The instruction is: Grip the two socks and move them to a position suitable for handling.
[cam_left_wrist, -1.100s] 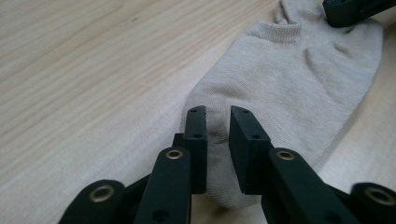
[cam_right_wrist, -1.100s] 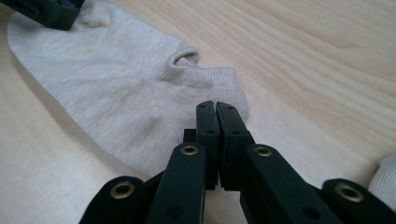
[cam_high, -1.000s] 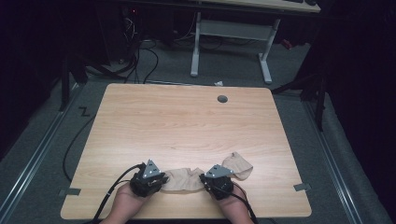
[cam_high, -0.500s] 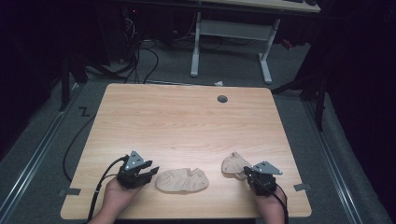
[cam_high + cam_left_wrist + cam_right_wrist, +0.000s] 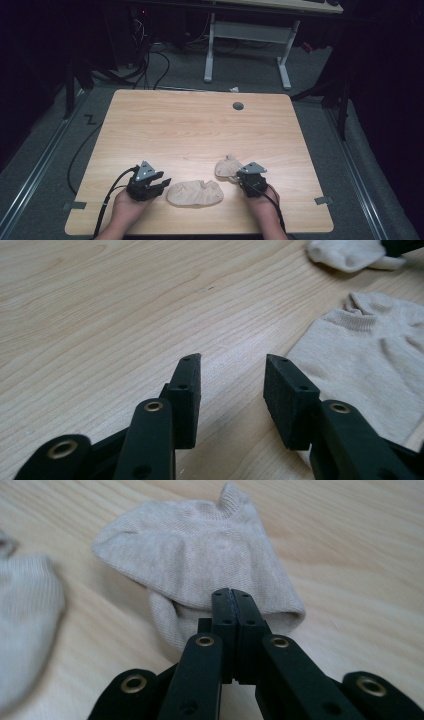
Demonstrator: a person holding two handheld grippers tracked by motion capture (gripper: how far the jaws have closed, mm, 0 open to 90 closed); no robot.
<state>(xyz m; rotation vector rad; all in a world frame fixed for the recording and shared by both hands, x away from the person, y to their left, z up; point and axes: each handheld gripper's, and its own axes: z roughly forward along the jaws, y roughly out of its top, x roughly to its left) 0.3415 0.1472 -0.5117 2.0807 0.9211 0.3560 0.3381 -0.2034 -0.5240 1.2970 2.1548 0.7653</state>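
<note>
Both hands drawn apart, left claw apart, right claw clamped on sock.

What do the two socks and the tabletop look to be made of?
Flat sock: beige knit, likely cotton blend; ribbed cuff and fine weave show. Bunched sock, by the right gripper: same soft matte knit, creased. Tabletop: light woodgrain, smooth, probably laminate.
</note>
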